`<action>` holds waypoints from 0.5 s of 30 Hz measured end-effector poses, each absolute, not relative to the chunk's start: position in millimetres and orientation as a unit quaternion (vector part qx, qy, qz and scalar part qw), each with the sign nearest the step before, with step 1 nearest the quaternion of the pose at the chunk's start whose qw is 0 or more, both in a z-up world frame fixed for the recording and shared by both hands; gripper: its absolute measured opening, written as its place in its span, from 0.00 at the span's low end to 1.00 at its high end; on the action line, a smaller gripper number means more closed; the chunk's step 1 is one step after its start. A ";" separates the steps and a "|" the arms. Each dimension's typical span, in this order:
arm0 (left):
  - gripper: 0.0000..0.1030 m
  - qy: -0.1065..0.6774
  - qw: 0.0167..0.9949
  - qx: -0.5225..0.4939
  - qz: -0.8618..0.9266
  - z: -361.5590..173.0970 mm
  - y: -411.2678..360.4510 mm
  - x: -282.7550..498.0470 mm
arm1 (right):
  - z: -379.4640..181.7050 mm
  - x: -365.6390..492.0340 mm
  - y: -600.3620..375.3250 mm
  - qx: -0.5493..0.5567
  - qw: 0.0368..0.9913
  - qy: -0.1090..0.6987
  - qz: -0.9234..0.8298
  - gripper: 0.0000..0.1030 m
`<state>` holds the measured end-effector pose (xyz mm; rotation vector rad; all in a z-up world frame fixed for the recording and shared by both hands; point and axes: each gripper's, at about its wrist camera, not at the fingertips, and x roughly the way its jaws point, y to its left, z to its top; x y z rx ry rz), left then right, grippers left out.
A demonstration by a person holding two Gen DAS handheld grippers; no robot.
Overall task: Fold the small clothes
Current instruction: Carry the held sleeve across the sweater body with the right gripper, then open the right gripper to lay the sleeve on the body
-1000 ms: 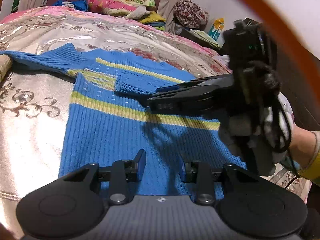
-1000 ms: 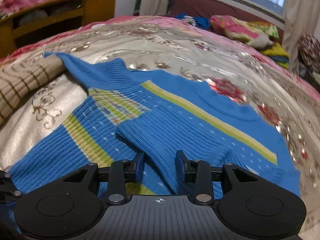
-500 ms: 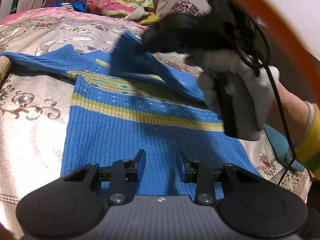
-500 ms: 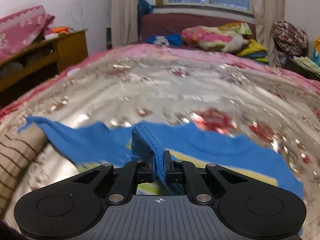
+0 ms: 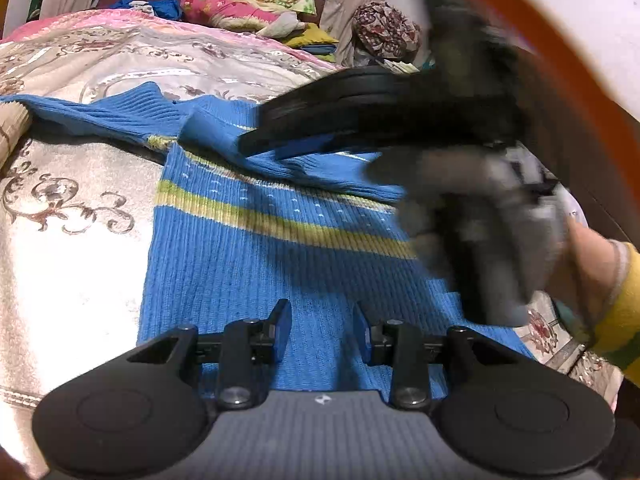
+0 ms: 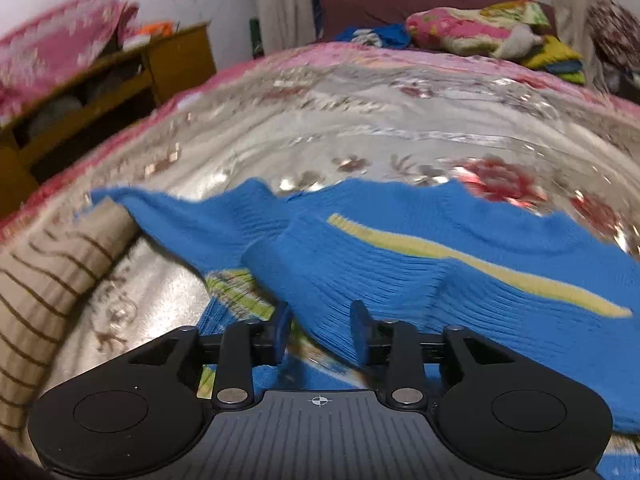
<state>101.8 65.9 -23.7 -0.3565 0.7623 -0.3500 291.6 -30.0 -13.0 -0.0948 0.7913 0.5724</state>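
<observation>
A small blue knit sweater (image 5: 248,264) with yellow stripes lies flat on the bed; it also shows in the right wrist view (image 6: 460,272). One sleeve (image 6: 360,280) is folded across its chest, its cuff (image 5: 204,128) near the left shoulder. My right gripper (image 6: 320,332) is open just above that sleeve, which lies under and between its fingers. It appears blurred in the left wrist view (image 5: 256,144). My left gripper (image 5: 322,330) is open and empty over the sweater's hem.
A shiny floral bedspread (image 5: 72,216) covers the bed. A beige striped garment (image 6: 44,280) lies to the left of the sweater. Pillows and clothes (image 6: 480,32) are piled at the far end. A wooden cabinet (image 6: 120,80) stands left of the bed.
My right gripper had shut on the sleeve and lifted it; now it has opened and the sleeve lies laid across the sweater's chest. My left gripper has stayed still.
</observation>
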 end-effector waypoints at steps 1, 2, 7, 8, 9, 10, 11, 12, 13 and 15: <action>0.38 0.369 0.898 -0.172 -0.168 -24.3 65.5 101.7 | -8.1 292.1 -40.6 -0.035 0.884 0.378 0.273 0.32; 0.38 0.368 0.898 -0.172 -0.168 -24.7 65.0 101.7 | -4.3 292.4 -54.6 -0.023 0.888 0.373 0.267 0.32; 0.38 0.350 0.908 -0.161 -0.162 -18.9 60.2 103.7 | -4.8 295.7 -128.6 0.007 0.919 0.347 0.185 0.32; 0.38 0.345 0.912 -0.157 -0.158 -16.5 60.6 105.0 | -8.2 299.2 -141.7 0.013 0.922 0.350 0.164 0.32; 0.38 0.340 0.915 -0.156 -0.153 -14.1 60.4 108.2 | -13.3 303.9 -155.3 0.018 0.925 0.353 0.141 0.32; 0.38 0.336 0.917 -0.156 -0.148 -13.5 61.2 110.7 | -18.6 307.7 -164.6 0.018 0.927 0.354 0.119 0.32; 0.38 0.336 0.918 -0.157 -0.141 -13.3 62.0 114.2 | -25.7 313.6 -173.8 0.014 0.927 0.363 0.093 0.32; 0.38 0.336 0.919 -0.159 -0.133 -12.9 63.7 118.3 | -32.2 318.2 -181.6 0.019 0.924 0.374 0.077 0.31; 0.38 0.334 0.921 -0.157 -0.124 -12.4 65.9 122.1 | -33.8 318.0 -189.3 0.038 0.925 0.369 0.084 0.31; 0.38 0.327 0.927 -0.153 -0.102 -10.4 71.9 128.6 | -29.1 314.4 -194.3 0.047 0.925 0.367 0.088 0.31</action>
